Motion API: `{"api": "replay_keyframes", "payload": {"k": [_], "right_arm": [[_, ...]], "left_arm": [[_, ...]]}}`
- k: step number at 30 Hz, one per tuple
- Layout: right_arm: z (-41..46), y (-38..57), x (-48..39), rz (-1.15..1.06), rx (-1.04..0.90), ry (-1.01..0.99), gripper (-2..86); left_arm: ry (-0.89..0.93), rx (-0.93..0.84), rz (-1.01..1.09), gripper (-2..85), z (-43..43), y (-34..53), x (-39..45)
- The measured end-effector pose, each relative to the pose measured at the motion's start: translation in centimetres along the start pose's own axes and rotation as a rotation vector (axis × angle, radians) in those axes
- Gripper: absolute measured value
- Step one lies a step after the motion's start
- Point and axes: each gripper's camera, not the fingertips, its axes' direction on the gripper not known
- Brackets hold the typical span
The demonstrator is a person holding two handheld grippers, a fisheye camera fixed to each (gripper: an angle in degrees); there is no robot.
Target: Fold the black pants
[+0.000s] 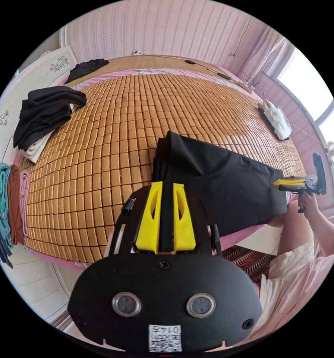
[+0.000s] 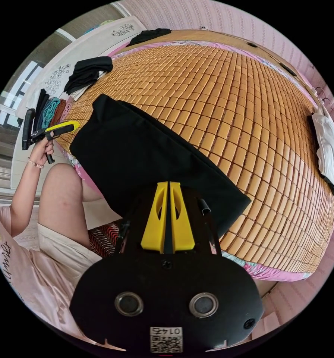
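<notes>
The black pants [image 1: 219,179] lie folded into a long band on the near part of the bamboo mat [image 1: 137,112], one end hanging past the bed edge. In the left gripper view my left gripper [image 1: 166,185] has its yellow jaws closed on the thick layered end of the pants. My right gripper [image 1: 282,183], held in a hand, pinches the opposite end. In the right gripper view the right gripper [image 2: 169,183] is nearly closed on the pants [image 2: 144,149], and the left gripper [image 2: 72,126] sits at their far corner.
A pile of dark clothes [image 1: 44,112] lies at the mat's left side, with another dark garment [image 1: 87,68] further back. A white garment [image 1: 278,120] lies on the right. Folded towels [image 1: 8,203] hang off the bed's left edge. The person's leg [image 2: 64,201] stands beside the bed.
</notes>
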Motion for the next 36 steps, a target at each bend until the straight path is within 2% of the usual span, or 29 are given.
{"api": "replay_keyframes", "payload": {"k": [3, 5, 6, 8, 11, 13, 15, 18, 21, 22, 24, 26, 28, 30, 33, 36], "right_arm": [[0.8, -0.5, -1.3, -0.048, -0.058, 0.059, -0.3], [0.7, -0.7, -1.6, -0.051, -0.042, 0.066, -0.3], [0.7, -0.8, -1.6, -0.051, -0.041, 0.059, -0.4], [0.6, -1.0, -1.7, -0.061, -0.038, 0.042, -0.4], [0.4, -1.4, -2.2, -0.107, -0.049, 0.065, -0.4], [-0.1, -2.1, -2.6, -0.134, -0.099, 0.097, -0.5], [-1.2, -2.9, -3.2, -0.161, -0.061, 0.102, -0.5], [-1.9, -6.2, -4.9, -0.234, -0.025, 0.038, -0.4], [0.3, -9.7, -6.1, -0.297, -0.090, 0.122, -0.4], [1.9, -10.5, -5.9, -0.317, -0.171, 0.165, -0.5], [1.9, -11.5, -5.0, -0.305, -0.199, 0.096, -0.5], [1.6, -12.3, -4.6, -0.312, -0.280, 0.067, -0.5], [0.4, -12.5, -5.0, -0.348, -0.211, 0.136, -0.5], [1.9, -12.4, -4.5, -0.358, -0.273, 0.207, -0.5], [1.6, -11.3, -2.5, -0.324, -0.268, 0.131, -0.5], [-2.1, -7.2, 1.1, -0.237, -0.103, 0.001, -0.4]], "left_arm": [[-0.020, 0.030, 0.006, 4.9, 1.6, -1.9, 0.5], [-0.073, -0.075, 0.027, 4.6, 4.1, -3.0, 0.6], [-0.068, -0.066, 0.047, 4.2, 4.3, -3.0, 0.7], [-0.035, -0.061, -0.029, 0.3, 4.1, -3.2, -0.1], [-0.180, 0.074, -0.087, -0.7, 1.9, -2.3, 0.3], [-0.098, 0.122, -0.055, -0.9, 0.6, -1.7, 1.3], [-0.002, 0.161, 0.068, -0.9, -0.4, -0.9, 4.3], [0.164, 0.107, 0.299, -1.0, 0.6, 0.7, 12.1], [0.334, 0.034, 0.426, -1.0, 2.7, 2.7, 19.1], [0.329, 0.009, 0.457, -1.0, 3.8, 3.4, 20.9], [0.234, -0.078, 0.481, -1.0, 6.3, 4.2, 22.7], [0.233, -0.086, 0.464, -1.0, 7.0, 4.8, 23.4], [0.210, -0.086, 0.493, -0.9, 6.6, 5.0, 24.3], [0.144, -0.063, 0.508, -0.9, 6.9, 5.5, 25.0], [0.188, -0.075, 0.467, -0.5, 7.7, 5.8, 25.5], [0.289, 0.035, 0.530, 1.6, 6.1, 6.3, 27.1]]}}
